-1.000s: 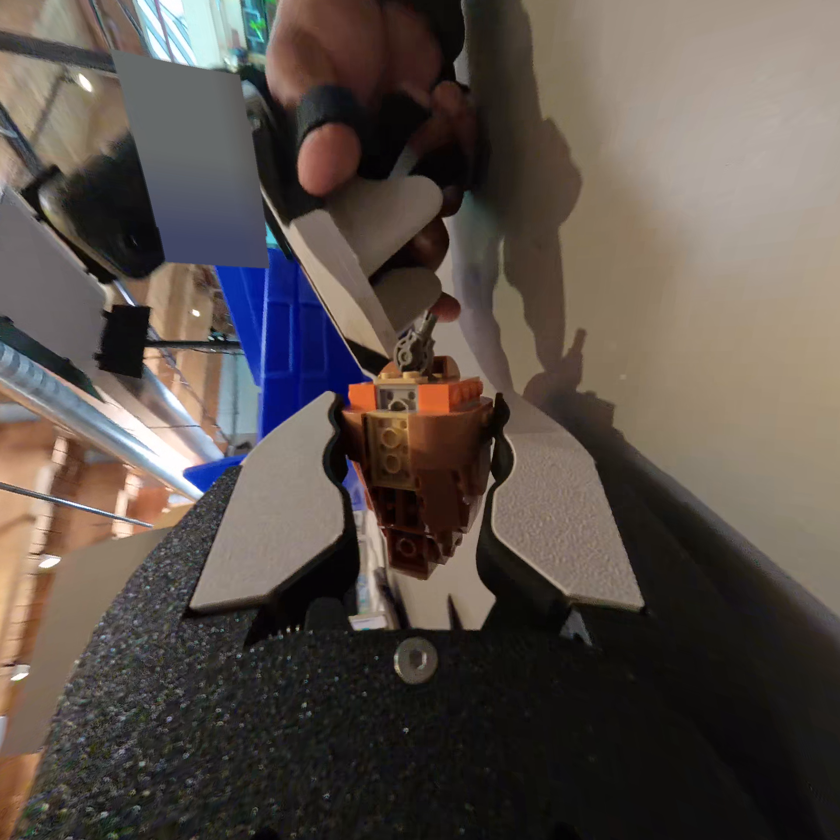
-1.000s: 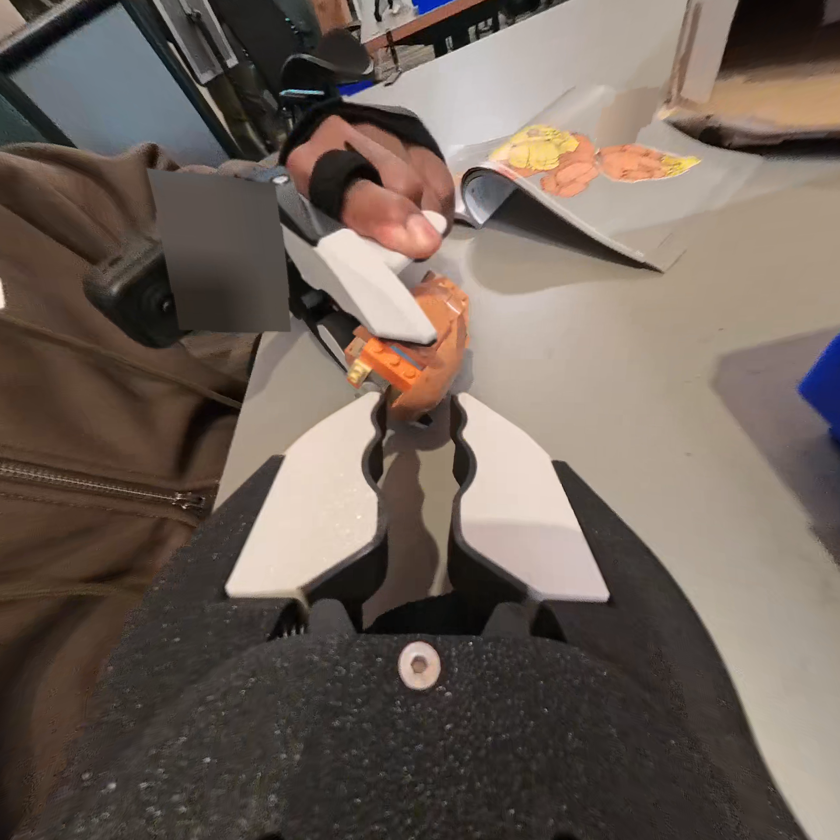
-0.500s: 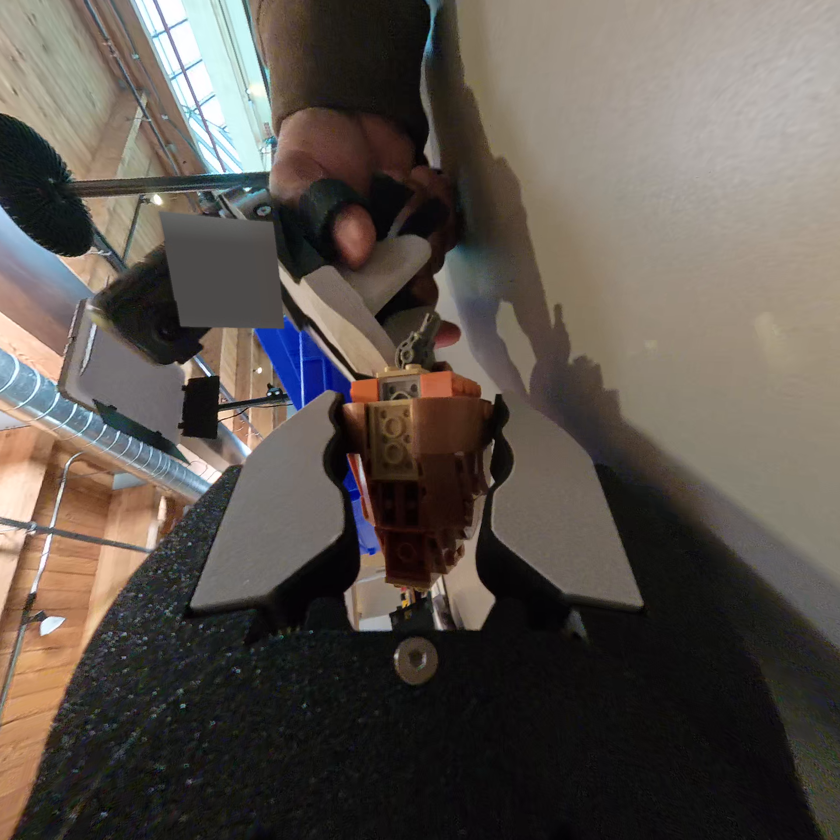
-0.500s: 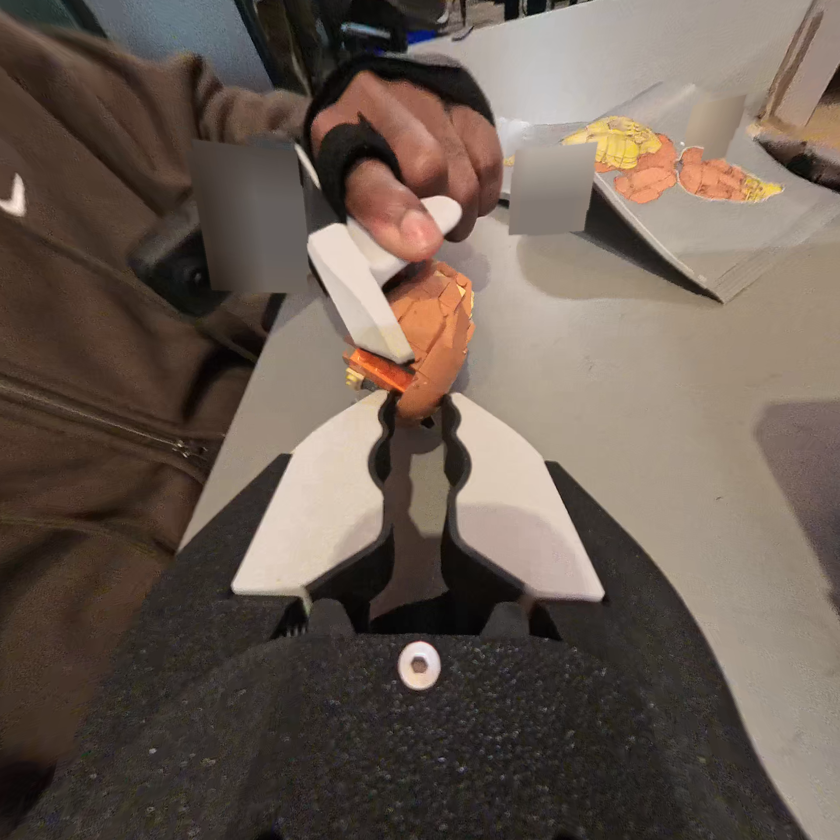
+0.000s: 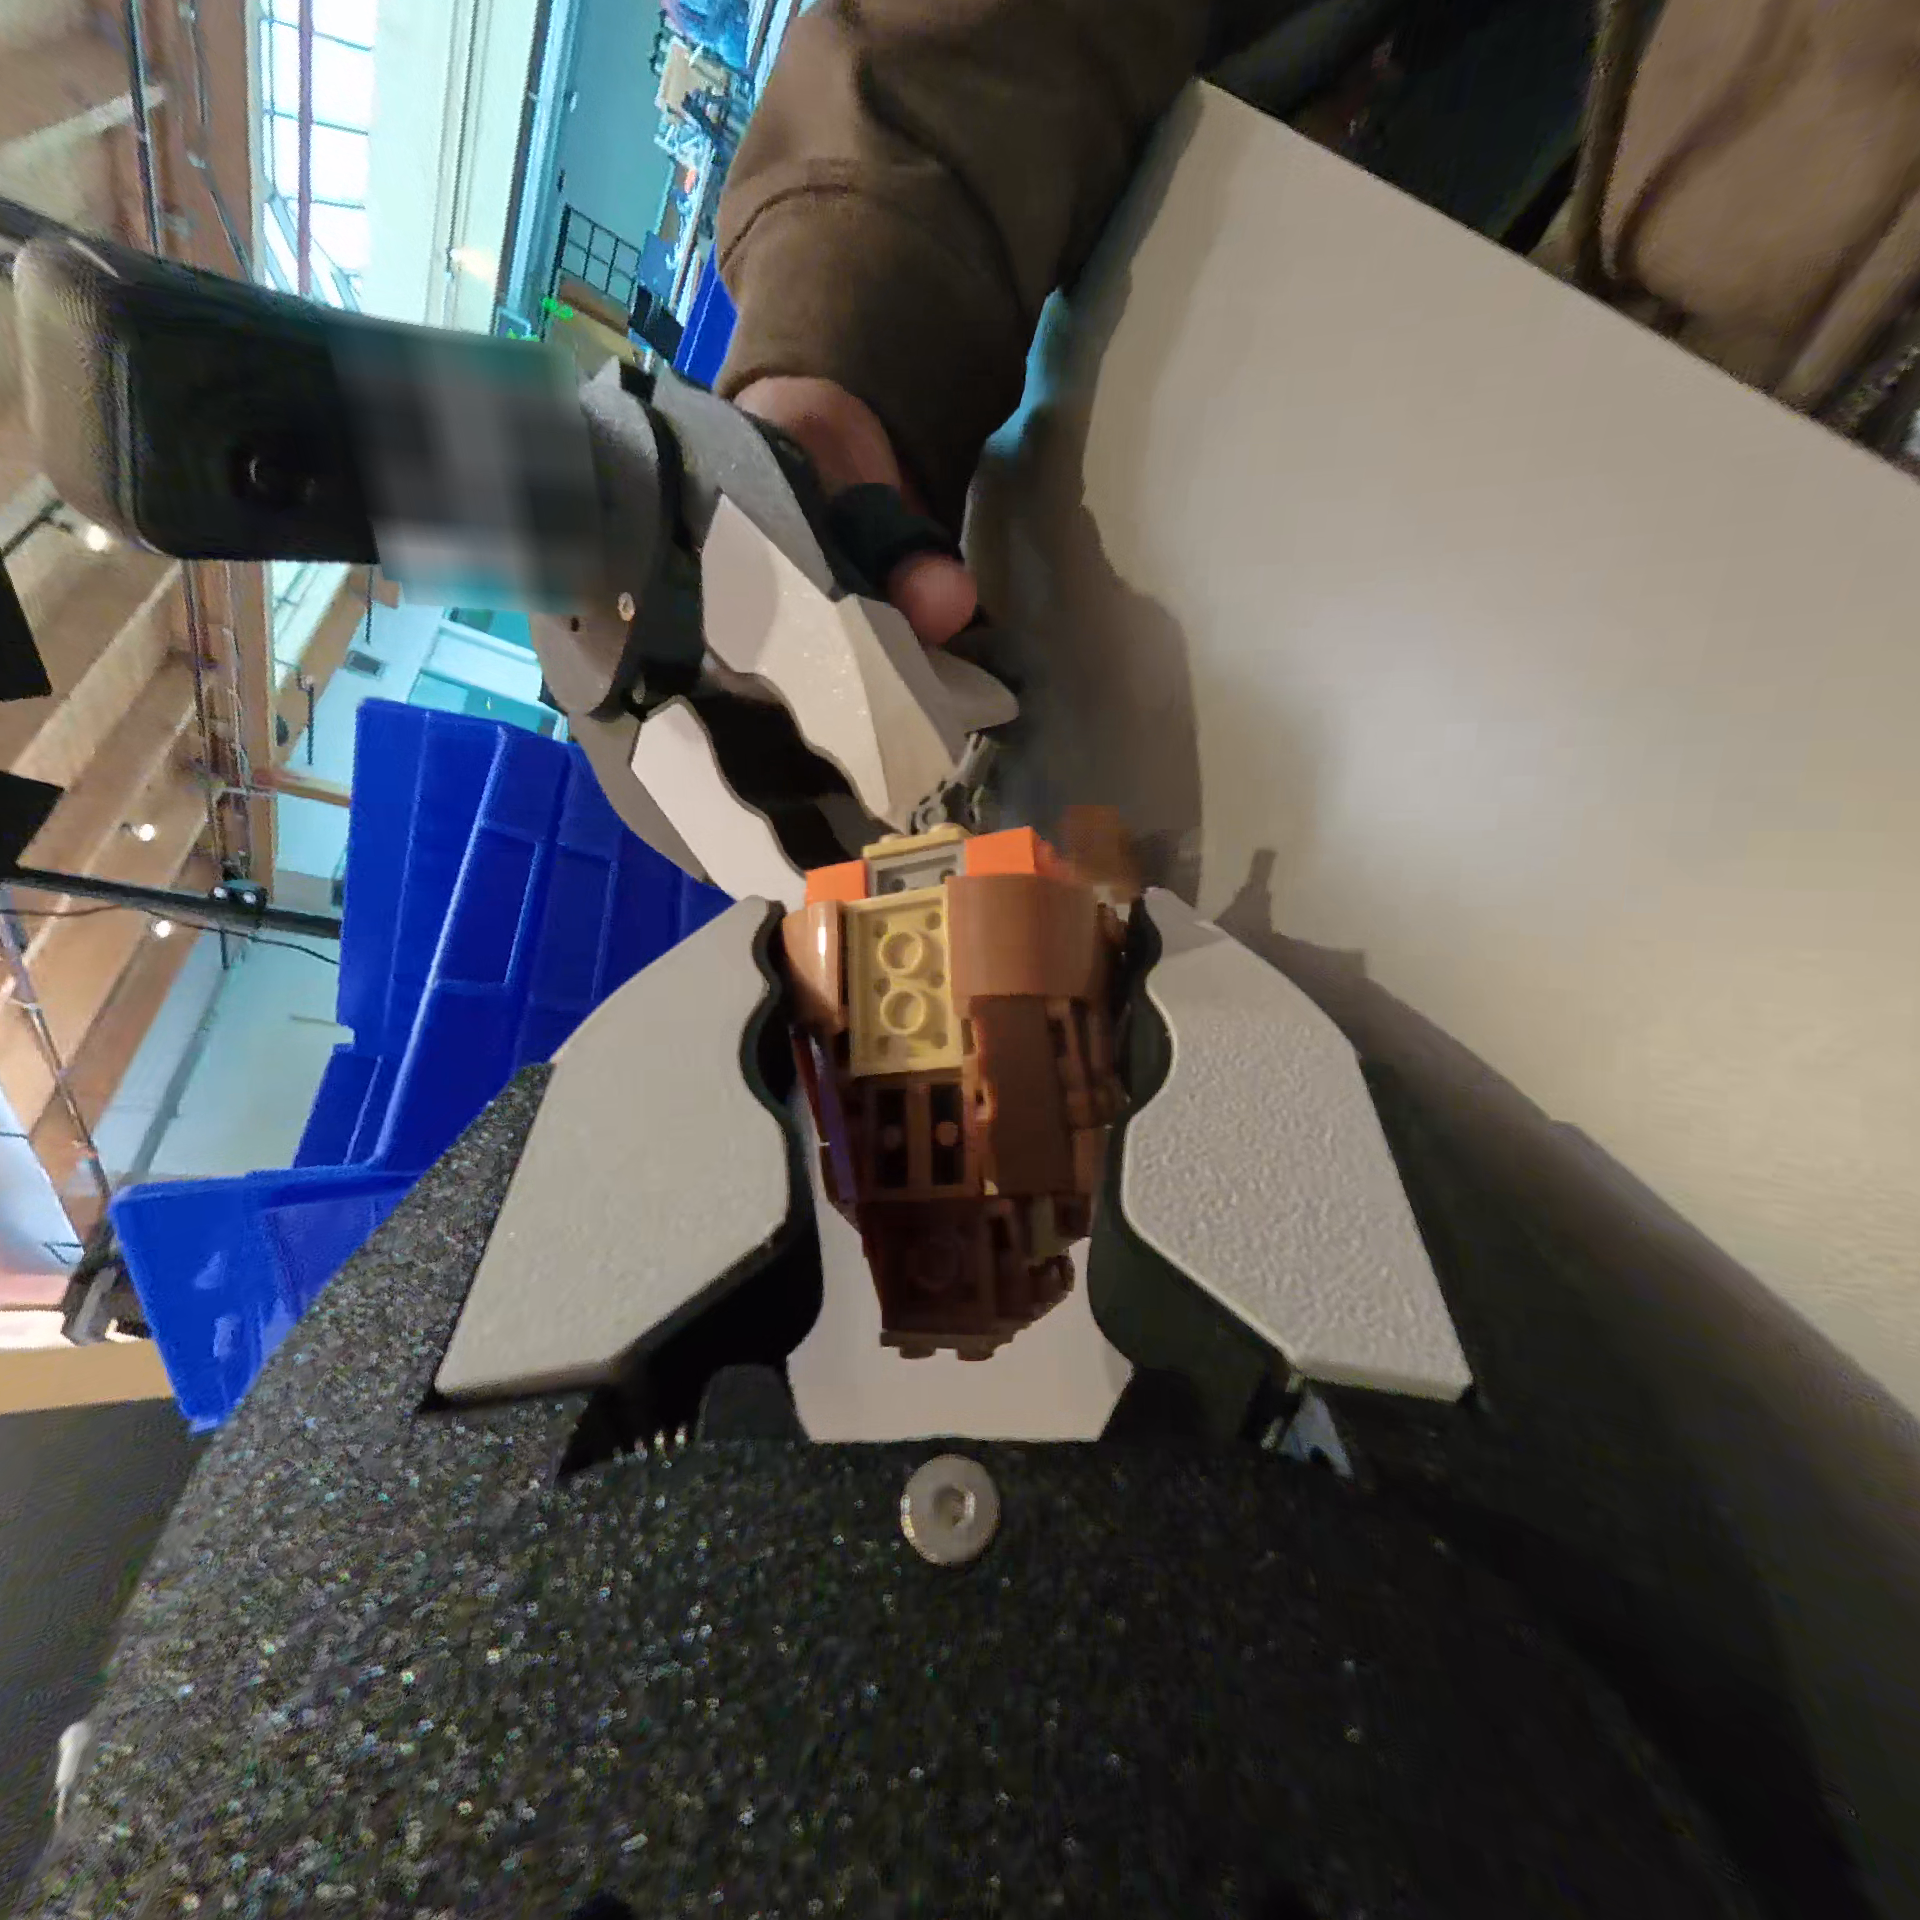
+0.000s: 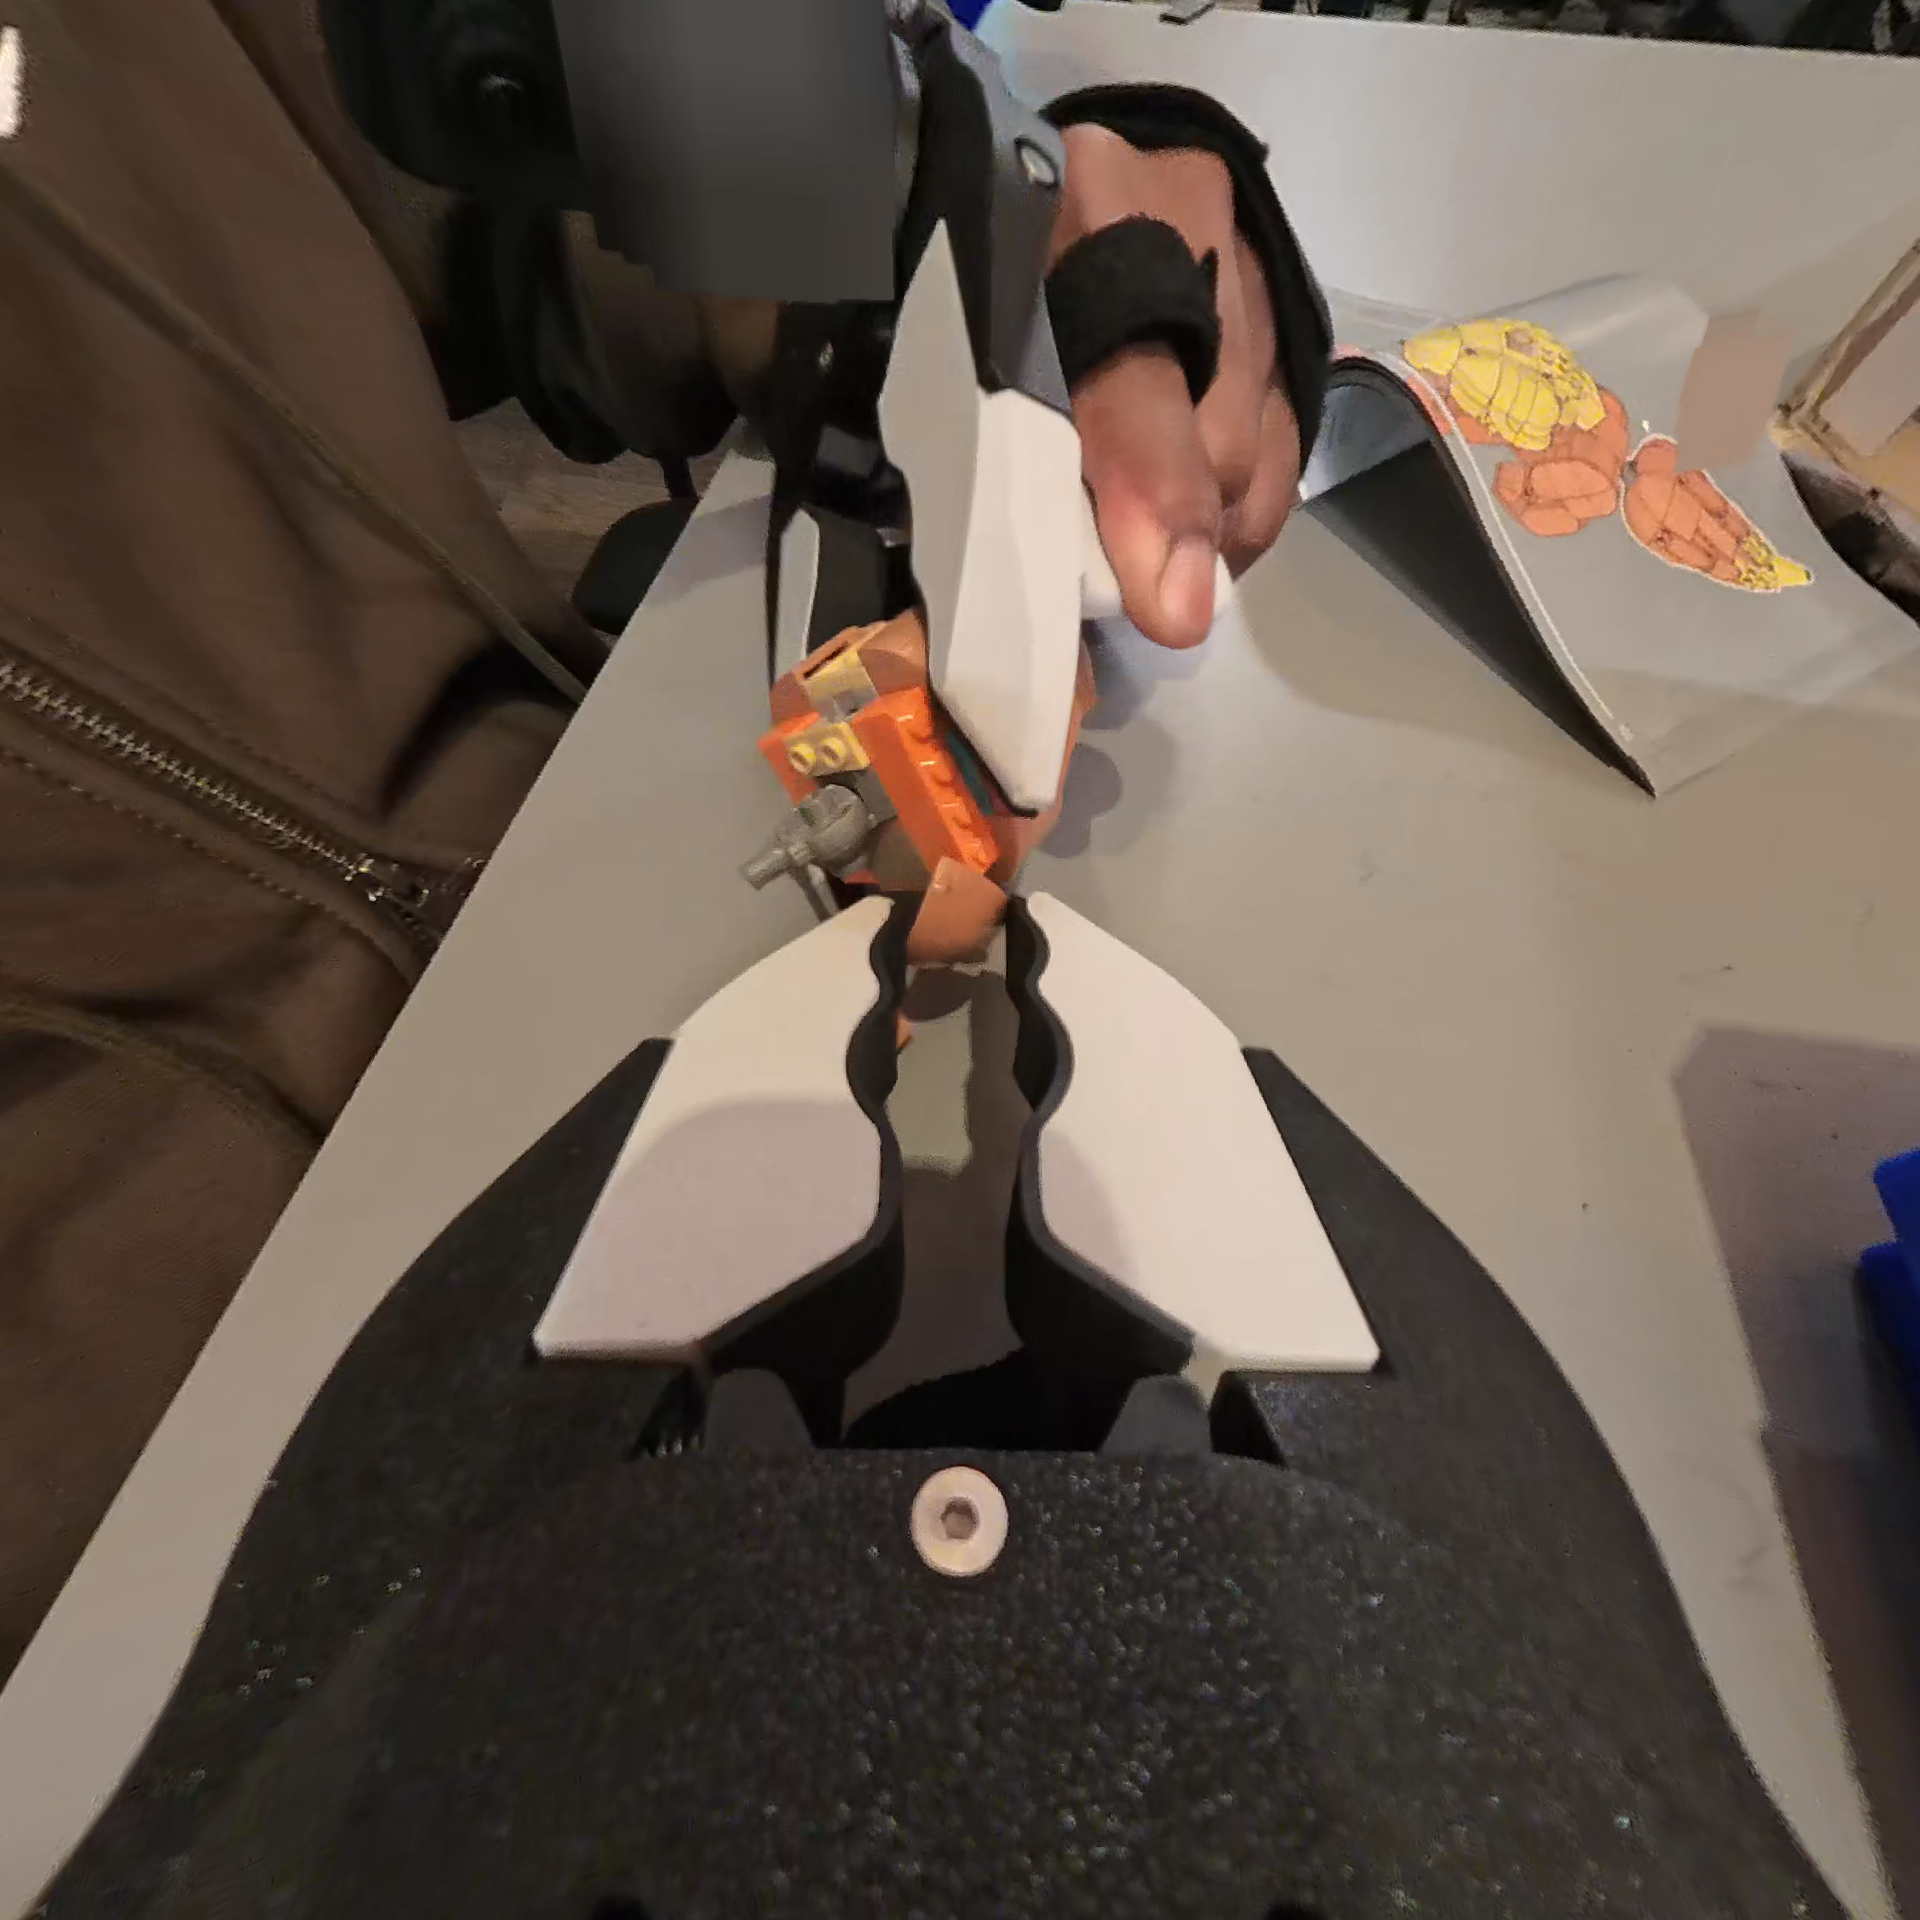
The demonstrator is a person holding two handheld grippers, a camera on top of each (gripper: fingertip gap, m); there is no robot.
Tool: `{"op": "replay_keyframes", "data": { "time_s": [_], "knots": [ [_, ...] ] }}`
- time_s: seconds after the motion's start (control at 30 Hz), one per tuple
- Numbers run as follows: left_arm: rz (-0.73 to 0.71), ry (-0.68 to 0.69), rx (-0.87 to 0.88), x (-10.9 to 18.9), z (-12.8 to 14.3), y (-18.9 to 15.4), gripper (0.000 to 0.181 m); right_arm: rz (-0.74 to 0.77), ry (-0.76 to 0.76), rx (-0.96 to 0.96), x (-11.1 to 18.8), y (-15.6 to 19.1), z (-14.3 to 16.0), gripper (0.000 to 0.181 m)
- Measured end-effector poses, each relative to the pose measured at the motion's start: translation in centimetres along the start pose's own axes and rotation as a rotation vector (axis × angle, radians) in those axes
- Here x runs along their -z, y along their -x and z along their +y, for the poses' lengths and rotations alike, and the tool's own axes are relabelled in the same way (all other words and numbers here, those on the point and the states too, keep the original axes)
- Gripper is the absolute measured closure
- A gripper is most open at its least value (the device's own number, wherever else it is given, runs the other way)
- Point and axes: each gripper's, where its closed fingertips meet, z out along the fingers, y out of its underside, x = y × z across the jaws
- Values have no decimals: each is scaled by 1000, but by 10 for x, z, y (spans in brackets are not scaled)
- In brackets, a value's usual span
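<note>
My left gripper (image 5: 956, 914) is shut on a small brown and orange brick model (image 5: 977, 1091), which fills the gap between its fingers and is held above the grey table (image 5: 1455, 727). A grey clip piece (image 5: 951, 795) sticks out of the model's far end. In the right wrist view the model (image 6: 883, 748) hangs under the left gripper's white finger (image 6: 987, 540), with the grey clip (image 6: 810, 831) pointing left. My right gripper (image 6: 953, 909) is almost closed, its tips pinching the model's rounded orange lower end. Its fingers (image 5: 810, 644) show in the left wrist view beside the clip.
An open booklet (image 6: 1558, 468) with yellow and orange pictures lies on the table (image 6: 1351, 935) at the back right, next to a cardboard box (image 6: 1860, 384). Blue bins (image 5: 468, 935) stand behind. A blue object (image 6: 1896, 1247) is at the right edge. A person's brown jacket (image 6: 208, 623) is at the left.
The left gripper has turned with the model, so the grey clip now shows toward the right wrist camera. The right gripper's tips have stayed at the model's rounded end.
</note>
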Motion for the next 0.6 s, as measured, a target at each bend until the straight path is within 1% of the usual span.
{"op": "replay_keyframes", "data": {
  "time_s": [0.13,0.27,0.4,0.53,0.6],
  "knots": [
    [18,46,28,-1,9,-1,119,34,37,-65,1,-8,6,162],
    [12,48,163,2,15,7,119,81,93,-90,9,-16,17,161],
    [3,79,260,5,26,14,119,78,190,-67,15,-11,32,161],
    [-35,115,292,6,33,21,119,88,146,-62,19,-13,22,161],
    [-57,137,299,5,38,25,119,160,103,-20,28,-25,9,161]
  ]
}}
